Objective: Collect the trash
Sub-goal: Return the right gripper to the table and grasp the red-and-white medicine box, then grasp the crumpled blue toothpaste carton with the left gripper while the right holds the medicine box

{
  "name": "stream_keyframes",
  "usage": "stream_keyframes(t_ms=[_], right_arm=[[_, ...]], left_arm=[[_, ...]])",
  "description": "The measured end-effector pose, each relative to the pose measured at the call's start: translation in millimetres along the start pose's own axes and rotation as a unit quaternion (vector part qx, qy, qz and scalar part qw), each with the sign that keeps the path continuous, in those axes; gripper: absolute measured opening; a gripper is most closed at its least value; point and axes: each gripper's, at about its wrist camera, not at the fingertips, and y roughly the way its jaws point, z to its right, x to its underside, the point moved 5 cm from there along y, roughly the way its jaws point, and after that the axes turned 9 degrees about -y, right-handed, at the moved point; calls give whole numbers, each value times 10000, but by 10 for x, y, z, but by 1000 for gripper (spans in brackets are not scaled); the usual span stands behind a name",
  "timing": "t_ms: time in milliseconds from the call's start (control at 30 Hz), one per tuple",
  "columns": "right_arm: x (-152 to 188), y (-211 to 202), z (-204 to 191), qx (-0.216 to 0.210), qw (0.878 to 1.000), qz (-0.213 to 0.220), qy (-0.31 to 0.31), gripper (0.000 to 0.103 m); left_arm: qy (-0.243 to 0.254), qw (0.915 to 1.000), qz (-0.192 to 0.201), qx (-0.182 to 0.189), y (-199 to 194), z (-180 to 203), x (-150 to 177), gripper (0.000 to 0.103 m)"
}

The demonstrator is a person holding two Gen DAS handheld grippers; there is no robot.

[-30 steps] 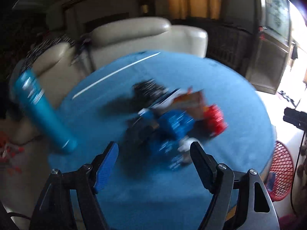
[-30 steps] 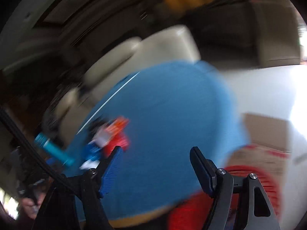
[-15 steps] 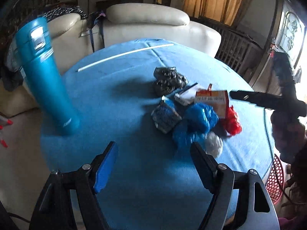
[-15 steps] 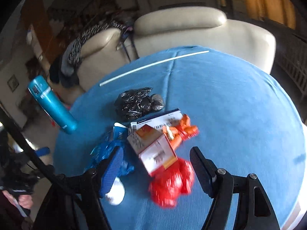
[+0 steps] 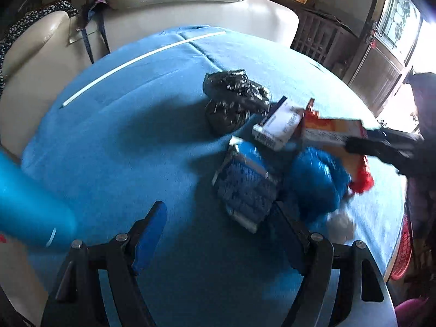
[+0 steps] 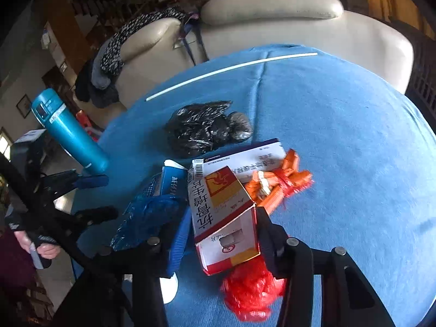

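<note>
The red-and-white carton (image 6: pixel 223 218) of the trash pile lies between the fingers of the right gripper (image 6: pixel 222 234), which stand apart on either side of it, close to its long faces; contact cannot be told. It sits on the blue bench (image 6: pixel 340 136), above a red net bag (image 6: pixel 250 291). The left gripper (image 5: pixel 218 234) hovers with fingers wide apart, a blue packet (image 5: pixel 245 188) just beyond its right finger.
</note>
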Motion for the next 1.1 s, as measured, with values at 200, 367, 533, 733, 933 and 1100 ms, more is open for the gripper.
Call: stream_keyframes(t_ms=[200,367,533,733,933,1100], right_arm=[[208,-440,113,-132,9967,501,625,49],[523,-855,210,-179,9897,873,1118,49],[833,-1148,288,-209,9826,1068,1505,49],[1127,-1311,365,-241,9740,1242,1881,49],[1312,-1403,400,-312,9675,1360,2107,49],[1397,-1415,366,-390,9674,1339,2116,49]], left_arm=[[-50,9996,-265,75,325,87,-296,79],[-62,9992,-405,37,544,171,-325,79],[50,9995,-317,-46,554,347,-220,79],[-11,9999,-42,-162,449,392,-127,68],[-421,9989,160,-129,211,257,-128,10],[-371,9992,126,-126,169,242,-57,10]])
